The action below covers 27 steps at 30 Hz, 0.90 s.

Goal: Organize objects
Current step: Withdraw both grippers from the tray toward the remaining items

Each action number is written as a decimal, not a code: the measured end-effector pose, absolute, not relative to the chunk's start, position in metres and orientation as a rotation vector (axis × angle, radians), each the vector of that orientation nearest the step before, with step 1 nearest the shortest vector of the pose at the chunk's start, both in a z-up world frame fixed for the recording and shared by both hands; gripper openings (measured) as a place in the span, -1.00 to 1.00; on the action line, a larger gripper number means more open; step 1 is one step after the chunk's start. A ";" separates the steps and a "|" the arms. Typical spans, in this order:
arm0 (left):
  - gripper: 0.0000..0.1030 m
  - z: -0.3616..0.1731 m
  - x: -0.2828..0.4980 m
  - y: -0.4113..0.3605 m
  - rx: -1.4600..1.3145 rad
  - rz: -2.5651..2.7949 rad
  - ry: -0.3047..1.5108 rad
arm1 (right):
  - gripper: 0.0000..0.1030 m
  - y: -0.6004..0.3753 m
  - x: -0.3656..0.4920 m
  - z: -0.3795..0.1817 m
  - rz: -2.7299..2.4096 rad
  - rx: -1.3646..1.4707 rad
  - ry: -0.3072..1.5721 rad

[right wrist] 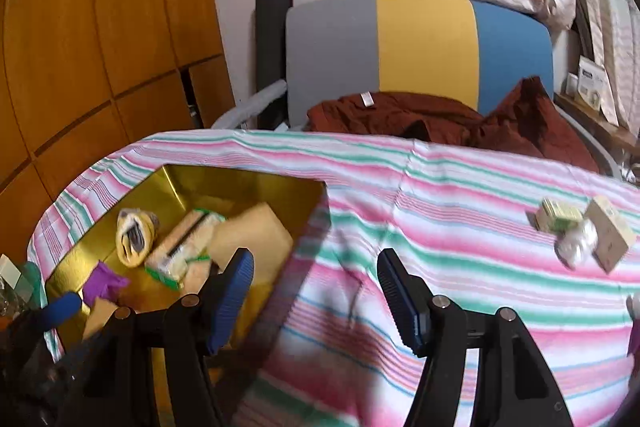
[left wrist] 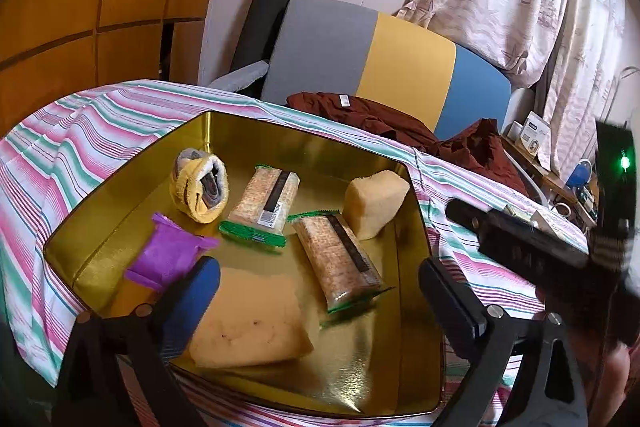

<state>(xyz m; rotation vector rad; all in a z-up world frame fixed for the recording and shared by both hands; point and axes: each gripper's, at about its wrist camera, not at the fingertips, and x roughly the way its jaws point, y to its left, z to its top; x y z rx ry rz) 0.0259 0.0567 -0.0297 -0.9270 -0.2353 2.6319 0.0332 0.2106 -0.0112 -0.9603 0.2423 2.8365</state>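
While both tools stand spread and empty, the left tool [left wrist: 320, 283] frames the gold tray [left wrist: 120, 195] mid-frame: two green-edged cracker packs [left wrist: 266, 203], yellow sponges [left wrist: 248, 319], a purple packet [left wrist: 164, 255]; right tool [right wrist: 316, 279] over the striped worktop [right wrist: 460, 195].

A gold tin [left wrist: 120, 247] lay open on the desk, holding a purple packet [left wrist: 168, 251], two green-edged cracker packs [left wrist: 264, 203], yellow sponges [left wrist: 248, 323] and a rolled yellow cloth [left wrist: 200, 187]. Small boxes [right wrist: 560, 217] lay well apart.
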 end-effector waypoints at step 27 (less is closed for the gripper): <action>1.00 -0.024 0.075 0.126 -0.874 2.385 -0.058 | 0.26 0.358 0.171 -0.026 2.410 -0.922 0.344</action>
